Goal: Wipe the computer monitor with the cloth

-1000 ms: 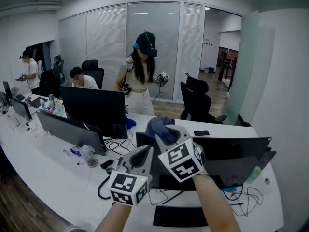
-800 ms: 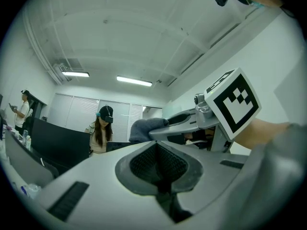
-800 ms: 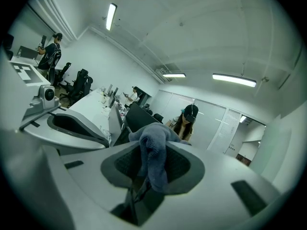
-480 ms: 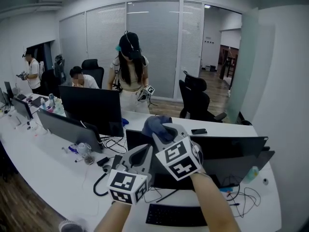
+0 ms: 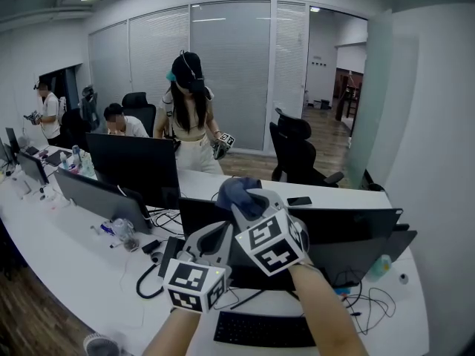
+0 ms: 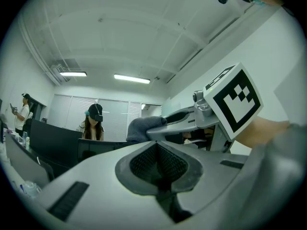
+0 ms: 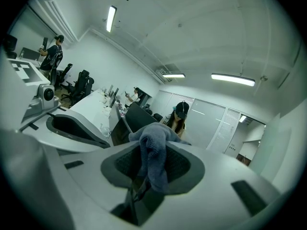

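A black computer monitor (image 5: 349, 232) stands on the white desk (image 5: 82, 273) right in front of me. My right gripper (image 5: 245, 205) is raised before its top edge, shut on a bunched blue-grey cloth (image 5: 236, 191). In the right gripper view the cloth (image 7: 154, 159) hangs pinched between the jaws of the right gripper (image 7: 148, 174). My left gripper (image 5: 220, 236) is held just left of and below the right one, shut with nothing in it. The left gripper view shows the left gripper (image 6: 157, 166) shut, with the cloth (image 6: 144, 128) and right gripper beyond it.
A black keyboard (image 5: 256, 331) lies below the monitor, with cables (image 5: 148, 284) to its left. More monitors (image 5: 133, 165) line the desk on the left. A standing person (image 5: 189, 117) holds grippers behind the desk near an office chair (image 5: 297, 154). A phone (image 5: 299, 200) lies on the far desk.
Both grippers keep their pose and the cloth stays clamped. The scene has slid leftward in my view, and the standing person behind the desk has stepped left.
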Action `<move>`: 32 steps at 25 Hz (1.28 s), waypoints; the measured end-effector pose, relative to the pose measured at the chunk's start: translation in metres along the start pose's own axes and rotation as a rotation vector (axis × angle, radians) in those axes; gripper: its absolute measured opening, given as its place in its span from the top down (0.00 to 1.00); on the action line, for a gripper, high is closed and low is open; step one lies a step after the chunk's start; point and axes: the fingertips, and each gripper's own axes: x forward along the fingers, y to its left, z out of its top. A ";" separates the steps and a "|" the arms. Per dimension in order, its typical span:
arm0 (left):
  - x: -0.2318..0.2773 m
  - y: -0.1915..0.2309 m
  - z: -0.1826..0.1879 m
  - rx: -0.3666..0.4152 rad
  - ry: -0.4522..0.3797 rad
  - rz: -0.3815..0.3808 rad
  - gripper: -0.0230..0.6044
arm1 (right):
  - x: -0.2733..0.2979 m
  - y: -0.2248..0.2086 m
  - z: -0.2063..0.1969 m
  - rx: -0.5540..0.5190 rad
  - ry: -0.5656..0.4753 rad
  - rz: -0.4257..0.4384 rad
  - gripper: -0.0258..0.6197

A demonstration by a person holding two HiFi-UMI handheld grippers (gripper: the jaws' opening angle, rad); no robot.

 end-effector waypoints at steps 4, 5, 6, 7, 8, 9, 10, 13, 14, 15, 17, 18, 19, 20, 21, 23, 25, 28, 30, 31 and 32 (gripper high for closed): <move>0.005 -0.009 0.000 -0.007 0.005 0.009 0.95 | -0.006 -0.005 -0.006 -0.004 0.005 -0.001 0.77; 0.006 -0.011 0.001 -0.007 0.005 0.009 0.95 | -0.008 -0.006 -0.007 -0.003 0.007 -0.002 0.77; 0.007 -0.014 0.001 -0.005 0.004 0.009 0.95 | -0.010 -0.008 -0.008 0.000 0.009 -0.001 0.77; 0.008 -0.017 0.001 -0.003 0.005 0.010 0.95 | -0.011 -0.010 -0.010 0.004 0.010 0.000 0.77; 0.010 -0.020 0.001 -0.001 0.006 0.011 0.95 | -0.012 -0.011 -0.010 0.009 0.008 0.001 0.77; 0.011 -0.022 0.001 0.001 0.008 0.014 0.95 | -0.014 -0.013 -0.011 0.014 0.005 0.004 0.77; 0.012 -0.023 0.001 0.001 0.010 0.018 0.95 | -0.015 -0.015 -0.013 0.019 0.003 0.006 0.77; 0.015 -0.031 0.000 -0.002 0.014 0.028 0.95 | -0.020 -0.020 -0.018 0.031 0.001 0.013 0.77; 0.016 -0.034 0.000 -0.003 0.014 0.029 0.95 | -0.022 -0.022 -0.019 0.034 0.001 0.014 0.77; 0.018 -0.037 0.000 -0.004 0.014 0.030 0.95 | -0.024 -0.024 -0.020 0.034 0.001 0.015 0.77; 0.020 -0.043 0.002 -0.005 0.014 0.031 0.95 | -0.028 -0.029 -0.022 0.034 0.002 0.017 0.77; 0.022 -0.047 0.002 -0.005 0.014 0.031 0.95 | -0.030 -0.030 -0.023 0.037 0.004 0.017 0.77; 0.023 -0.050 0.003 -0.005 0.015 0.032 0.95 | -0.032 -0.032 -0.025 0.040 0.006 0.018 0.77; 0.024 -0.053 0.003 -0.004 0.016 0.032 0.95 | -0.034 -0.033 -0.026 0.044 0.006 0.018 0.77; 0.025 -0.056 0.002 -0.002 0.017 0.033 0.95 | -0.035 -0.035 -0.028 0.047 0.006 0.019 0.77; 0.026 -0.062 0.003 0.000 0.018 0.034 0.95 | -0.039 -0.038 -0.032 0.051 0.010 0.021 0.77; 0.029 -0.068 0.004 0.003 0.017 0.032 0.95 | -0.043 -0.041 -0.035 0.050 0.009 0.025 0.77; 0.034 -0.078 0.007 0.006 0.014 0.025 0.95 | -0.048 -0.048 -0.040 0.057 0.008 0.030 0.77; 0.037 -0.085 0.009 0.008 0.013 0.019 0.95 | -0.052 -0.052 -0.043 0.060 0.012 0.032 0.77; 0.038 -0.088 0.010 0.010 0.013 0.016 0.95 | -0.054 -0.054 -0.045 0.061 0.014 0.032 0.77; 0.040 -0.091 0.010 0.011 0.012 0.012 0.95 | -0.056 -0.056 -0.047 0.063 0.016 0.031 0.77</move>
